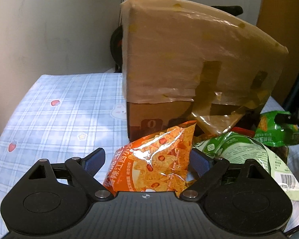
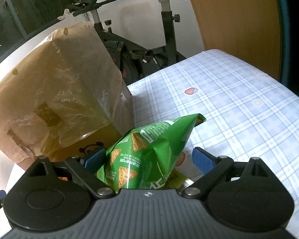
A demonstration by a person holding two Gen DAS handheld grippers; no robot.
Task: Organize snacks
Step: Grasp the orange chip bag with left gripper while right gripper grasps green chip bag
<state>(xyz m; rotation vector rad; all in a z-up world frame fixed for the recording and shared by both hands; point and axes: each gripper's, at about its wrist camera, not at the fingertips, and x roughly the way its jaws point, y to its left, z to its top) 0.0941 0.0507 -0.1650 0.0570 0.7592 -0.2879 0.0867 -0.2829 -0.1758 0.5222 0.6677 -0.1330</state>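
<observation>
Left gripper (image 1: 147,159) wide around orange chip bag (image 1: 155,159). Right gripper (image 2: 148,157) wide around green chip bag (image 2: 145,151). Light, puffy, crunchy inside; best pinched softly at the top seam.

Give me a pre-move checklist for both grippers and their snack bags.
1. Orange snack bag sits between the left gripper fingers: ok.
2. Left jaws clamped on it: not ok, both pads stand apart from the bag.
3. Green snack bag sits between the right gripper fingers: ok.
4. Right jaws clamped: not ok, the far pad is clear of the bag.
5. Cardboard box has an open top to receive snacks: cannot tell, plastic film covers it.
6. Bare plaid sheet beside the box: ok.
</observation>
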